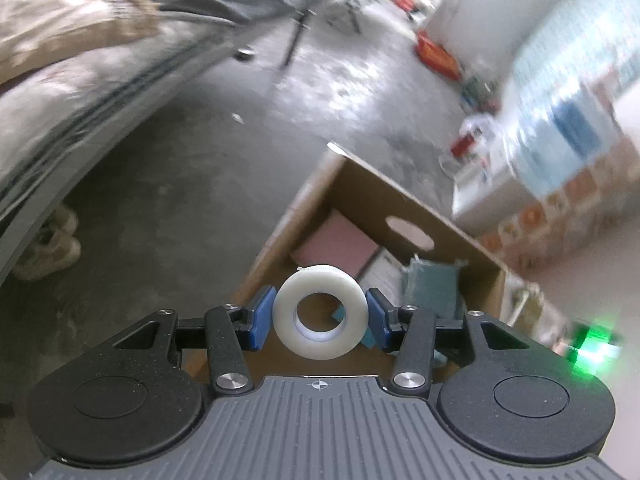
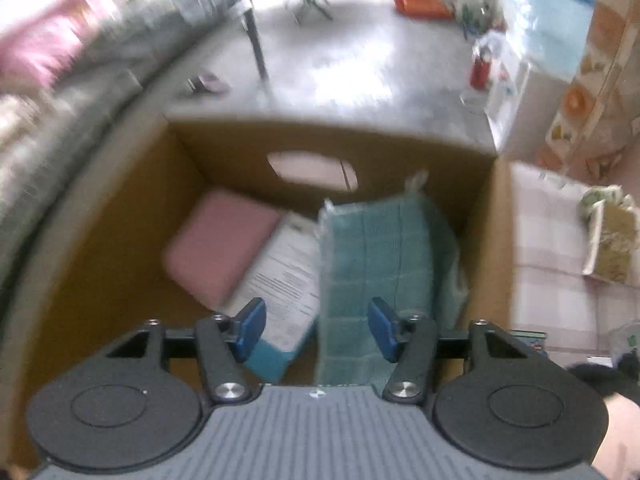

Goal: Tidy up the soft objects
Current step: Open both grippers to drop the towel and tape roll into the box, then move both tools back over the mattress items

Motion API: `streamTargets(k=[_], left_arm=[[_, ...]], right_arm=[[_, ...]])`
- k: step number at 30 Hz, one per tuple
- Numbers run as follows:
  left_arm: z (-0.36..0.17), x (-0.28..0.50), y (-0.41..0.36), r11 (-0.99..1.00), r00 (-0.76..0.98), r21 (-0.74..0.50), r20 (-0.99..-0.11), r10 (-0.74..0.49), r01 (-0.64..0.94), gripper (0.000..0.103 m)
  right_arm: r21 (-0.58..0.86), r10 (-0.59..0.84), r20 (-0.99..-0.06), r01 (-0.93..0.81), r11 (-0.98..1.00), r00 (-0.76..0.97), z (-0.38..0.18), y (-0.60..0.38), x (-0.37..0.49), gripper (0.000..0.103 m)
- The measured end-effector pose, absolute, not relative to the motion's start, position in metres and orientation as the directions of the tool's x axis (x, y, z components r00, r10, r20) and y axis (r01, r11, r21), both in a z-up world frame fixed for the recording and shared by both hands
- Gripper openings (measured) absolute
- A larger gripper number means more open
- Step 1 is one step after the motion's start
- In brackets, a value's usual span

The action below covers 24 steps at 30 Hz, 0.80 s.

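My left gripper (image 1: pixel 320 314) is shut on a white tape roll (image 1: pixel 320 314), held by its rim above the near edge of an open cardboard box (image 1: pixel 404 196). In the box lie a pink pad (image 1: pixel 338 242) and a teal cloth pack (image 1: pixel 434 286). My right gripper (image 2: pixel 317 328) is open and empty, above the same box (image 2: pixel 224 136). Below it I see the pink pad (image 2: pixel 218 244), a printed white pack (image 2: pixel 286 280) and the teal cloth pack (image 2: pixel 376 256).
A grey-covered table edge (image 1: pixel 72 104) runs along the left, with shoes (image 1: pixel 48 248) under it. Stacked cartons (image 1: pixel 568 184) and a water bottle pack (image 1: pixel 568 88) stand to the right. A checked surface with a bag (image 2: pixel 608 232) is right of the box.
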State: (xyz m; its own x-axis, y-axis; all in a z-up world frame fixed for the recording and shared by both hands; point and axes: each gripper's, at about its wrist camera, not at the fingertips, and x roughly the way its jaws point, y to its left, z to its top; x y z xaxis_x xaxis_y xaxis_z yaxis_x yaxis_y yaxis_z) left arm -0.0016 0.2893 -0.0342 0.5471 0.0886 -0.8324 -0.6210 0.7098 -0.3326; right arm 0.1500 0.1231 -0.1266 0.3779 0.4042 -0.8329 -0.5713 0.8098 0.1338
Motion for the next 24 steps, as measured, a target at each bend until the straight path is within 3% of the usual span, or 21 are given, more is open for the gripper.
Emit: streamTargets(k=[8,14,18,20,24], left_arm=[[-0.121,0.074,0.262,0.842,0.341,-0.090,-0.933,0.116,-0.533,0.048],[-0.169,0.098,0.256,0.839,0.260,0.047,-0.940,0.221,-0.542,0.051],[-0.179,0.106,0.251,0.822,0.250,0.141,-0.913,0.324,-0.551,0.058],[-0.181,0.109,0.245,0.829,0.258,0.162,-0.903,0.343,-0.535,0.067],[-0.172,0.099,0.240,0.825,0.268,0.166,-0.895,0.356,-0.541,0.067]], right_arm=[[0.179,0.497,-0.770,-0.612,0.770,0.400,-0.055,0.061,0.107,0.064],[0.210,0.498,-0.770,-0.579,0.788,0.399,-0.044,0.032,0.088,0.064],[0.229,0.483,-0.778,-0.533,0.814,0.403,-0.049,0.015,0.084,0.064],[0.242,0.480,-0.776,-0.511,0.825,0.409,-0.051,0.007,0.082,0.064],[0.260,0.479,-0.781,-0.489,0.833,0.401,-0.056,-0.004,0.079,0.064]])
